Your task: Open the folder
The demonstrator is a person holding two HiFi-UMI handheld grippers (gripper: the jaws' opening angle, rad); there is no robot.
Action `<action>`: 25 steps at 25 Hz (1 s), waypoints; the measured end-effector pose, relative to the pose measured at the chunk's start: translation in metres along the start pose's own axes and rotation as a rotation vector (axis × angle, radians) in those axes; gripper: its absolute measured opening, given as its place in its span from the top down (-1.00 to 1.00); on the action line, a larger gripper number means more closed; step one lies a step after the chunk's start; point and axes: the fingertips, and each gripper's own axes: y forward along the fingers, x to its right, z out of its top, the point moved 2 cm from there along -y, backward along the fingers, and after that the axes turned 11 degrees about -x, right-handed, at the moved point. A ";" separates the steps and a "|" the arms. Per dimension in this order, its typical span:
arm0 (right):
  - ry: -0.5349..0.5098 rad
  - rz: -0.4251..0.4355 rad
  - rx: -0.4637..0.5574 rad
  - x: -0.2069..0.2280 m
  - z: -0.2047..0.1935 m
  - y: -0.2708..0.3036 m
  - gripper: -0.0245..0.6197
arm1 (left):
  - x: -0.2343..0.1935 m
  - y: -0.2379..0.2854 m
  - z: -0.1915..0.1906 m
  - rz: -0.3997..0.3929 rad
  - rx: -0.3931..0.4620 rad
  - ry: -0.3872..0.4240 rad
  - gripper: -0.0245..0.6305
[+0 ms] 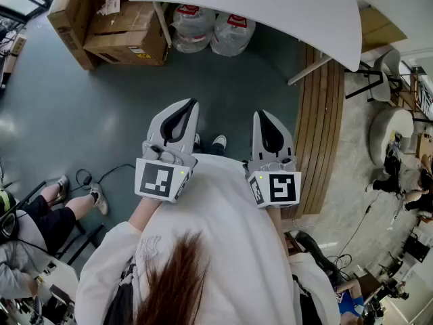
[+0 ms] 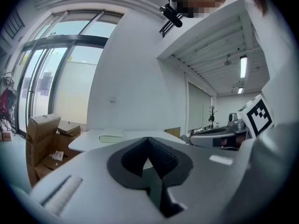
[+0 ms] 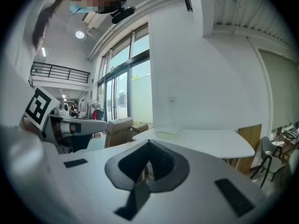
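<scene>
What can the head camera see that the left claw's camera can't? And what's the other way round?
Only the head view shows the two water bottles on the floor near the boxes, and the person's shoes. Only the left gripper view shows the pale green folder lying flat on the tabletop, plus the tall windows. Both show the cardboard boxes, the white table and the left claw, which is shut with nothing in it.
</scene>
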 end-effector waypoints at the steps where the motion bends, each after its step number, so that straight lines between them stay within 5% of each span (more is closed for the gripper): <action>1: -0.003 0.004 0.002 0.000 0.001 0.000 0.91 | 0.001 0.001 0.001 0.000 0.002 -0.003 0.90; 25: 0.001 0.011 0.040 0.033 0.004 -0.008 0.91 | 0.021 0.020 0.014 0.015 0.021 0.010 0.90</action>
